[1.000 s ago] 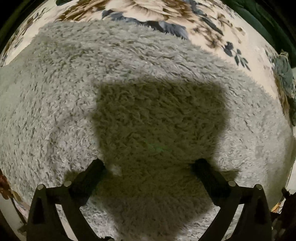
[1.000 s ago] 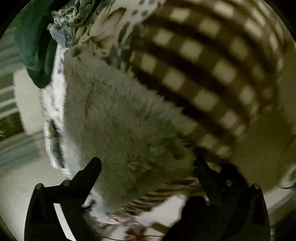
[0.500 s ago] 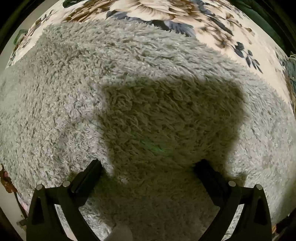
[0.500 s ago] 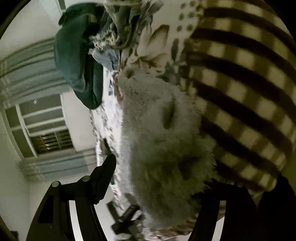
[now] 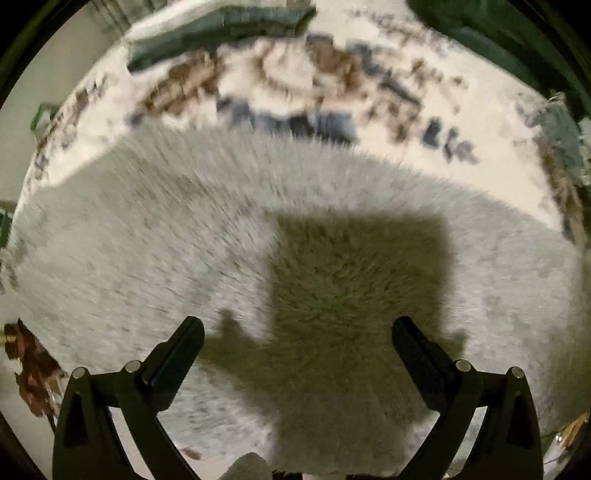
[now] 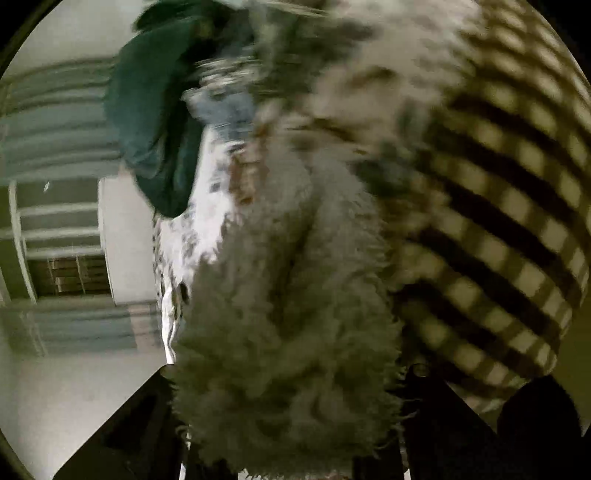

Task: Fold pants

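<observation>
The pants (image 5: 184, 240) are grey and fluffy and lie spread over a floral bedsheet (image 5: 288, 77), filling most of the left wrist view. My left gripper (image 5: 295, 343) is open and empty, hovering above the fabric with its shadow cast on it. In the right wrist view a thick bunch of the same fluffy pants (image 6: 288, 350) sits between the jaws of my right gripper (image 6: 288, 398) and hides its fingertips. The jaws appear shut on the fabric, which hangs lifted off the bed.
A person's brown checked shirt (image 6: 498, 221) fills the right side of the right wrist view. A dark green garment (image 6: 155, 122) and other clothes lie on the bed's far part. Curtains and a window (image 6: 55, 240) are at left. Green folded cloth (image 5: 221, 33) lies beyond the pants.
My left gripper has risen away from the pants, showing more bedsheet. My right gripper has closed in around the bunched fabric, which now covers its fingertips, and has kept tilting.
</observation>
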Motion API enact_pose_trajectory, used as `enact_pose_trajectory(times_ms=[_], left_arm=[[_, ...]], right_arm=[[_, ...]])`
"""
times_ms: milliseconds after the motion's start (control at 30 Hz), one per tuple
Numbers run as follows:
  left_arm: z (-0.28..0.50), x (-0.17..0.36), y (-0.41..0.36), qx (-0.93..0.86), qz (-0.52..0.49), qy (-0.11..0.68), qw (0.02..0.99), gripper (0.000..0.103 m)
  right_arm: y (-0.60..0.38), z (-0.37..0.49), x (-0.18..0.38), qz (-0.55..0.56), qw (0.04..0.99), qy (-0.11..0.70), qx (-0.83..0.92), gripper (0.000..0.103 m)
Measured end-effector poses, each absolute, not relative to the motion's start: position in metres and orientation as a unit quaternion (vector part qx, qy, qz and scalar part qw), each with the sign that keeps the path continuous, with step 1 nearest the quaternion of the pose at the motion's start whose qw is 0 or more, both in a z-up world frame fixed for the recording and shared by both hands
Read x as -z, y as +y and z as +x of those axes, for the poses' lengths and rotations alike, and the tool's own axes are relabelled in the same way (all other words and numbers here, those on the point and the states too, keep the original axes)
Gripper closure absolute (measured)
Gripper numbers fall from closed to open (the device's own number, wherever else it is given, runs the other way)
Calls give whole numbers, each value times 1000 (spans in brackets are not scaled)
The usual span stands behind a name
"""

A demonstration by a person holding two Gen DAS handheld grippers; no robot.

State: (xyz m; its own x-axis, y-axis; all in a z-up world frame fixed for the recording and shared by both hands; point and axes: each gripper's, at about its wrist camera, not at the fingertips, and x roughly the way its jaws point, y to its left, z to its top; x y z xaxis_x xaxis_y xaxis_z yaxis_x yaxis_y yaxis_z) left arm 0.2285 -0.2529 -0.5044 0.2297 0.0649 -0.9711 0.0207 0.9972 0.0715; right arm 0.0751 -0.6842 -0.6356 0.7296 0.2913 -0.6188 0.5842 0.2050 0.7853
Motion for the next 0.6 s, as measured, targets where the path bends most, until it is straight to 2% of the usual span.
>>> enact_pose_trajectory(times_ms=[133, 333, 600], left_arm=[[223, 462, -241, -8, 38, 587, 809, 0], [226, 428, -182, -3, 14, 562, 827, 0], [225, 407, -87, -29, -35, 549, 834, 0]], right_arm=[[-657, 97, 576, 573, 731, 364, 71, 85], [-584, 132, 512, 501, 775, 385, 21, 85], [-440, 175, 501, 424, 793, 436, -38, 85]])
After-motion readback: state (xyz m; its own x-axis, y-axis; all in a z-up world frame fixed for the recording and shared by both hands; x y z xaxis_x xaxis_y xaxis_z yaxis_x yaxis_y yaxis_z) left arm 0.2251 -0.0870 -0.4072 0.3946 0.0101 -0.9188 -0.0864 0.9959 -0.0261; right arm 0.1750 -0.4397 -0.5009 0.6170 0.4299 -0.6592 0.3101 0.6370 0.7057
